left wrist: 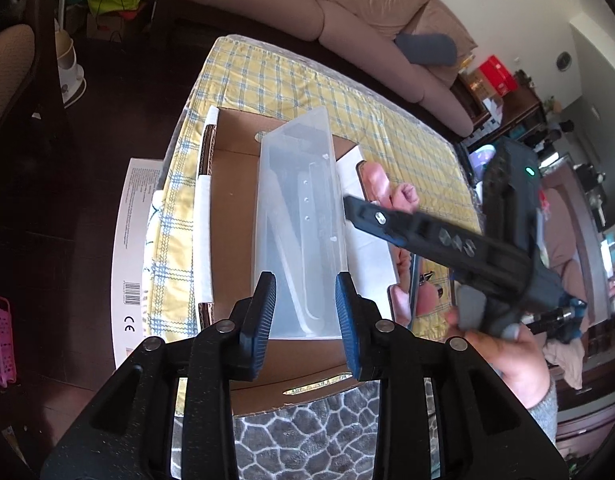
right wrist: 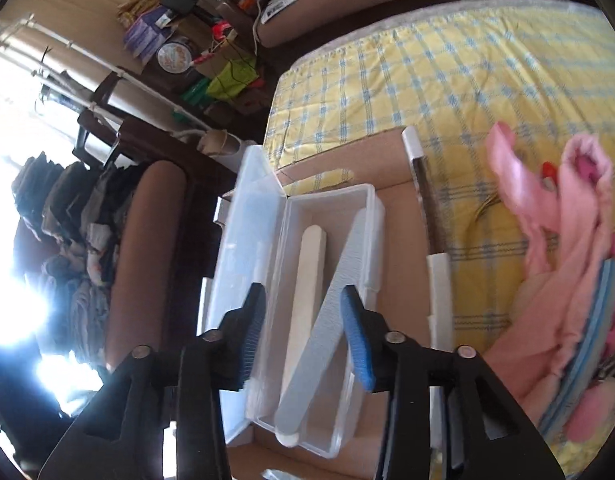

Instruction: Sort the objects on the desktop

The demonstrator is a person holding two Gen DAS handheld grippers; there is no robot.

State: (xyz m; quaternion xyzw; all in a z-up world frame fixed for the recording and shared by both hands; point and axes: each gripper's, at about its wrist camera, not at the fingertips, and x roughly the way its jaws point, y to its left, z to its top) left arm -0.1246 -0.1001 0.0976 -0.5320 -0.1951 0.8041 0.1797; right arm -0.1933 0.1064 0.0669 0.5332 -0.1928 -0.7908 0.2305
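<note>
A clear plastic case [right wrist: 347,420] lies open in a flat cardboard tray [right wrist: 403,240], its lid [right wrist: 243,240] folded out to the left. Inside rest a white nail file [right wrist: 307,280] and a grey nail file [right wrist: 327,320] propped slantwise on the rim. My right gripper [right wrist: 305,320] hovers open over the case, the grey file below its gap, pads not pressing. In the left wrist view the case lid [left wrist: 299,220] stands up, translucent, beyond my open left gripper [left wrist: 305,316], which holds nothing. The right gripper [left wrist: 359,210] reaches in from the right, held by a hand [left wrist: 511,356].
The tray [left wrist: 235,160] sits on a table with a yellow checked cloth [left wrist: 307,80]. Pink fabric items [right wrist: 547,220] and a blue and pink foam piece [right wrist: 603,320] lie right of the tray. A sofa [left wrist: 347,0] stands behind, and a white carton [left wrist: 135,240] lies left of the table.
</note>
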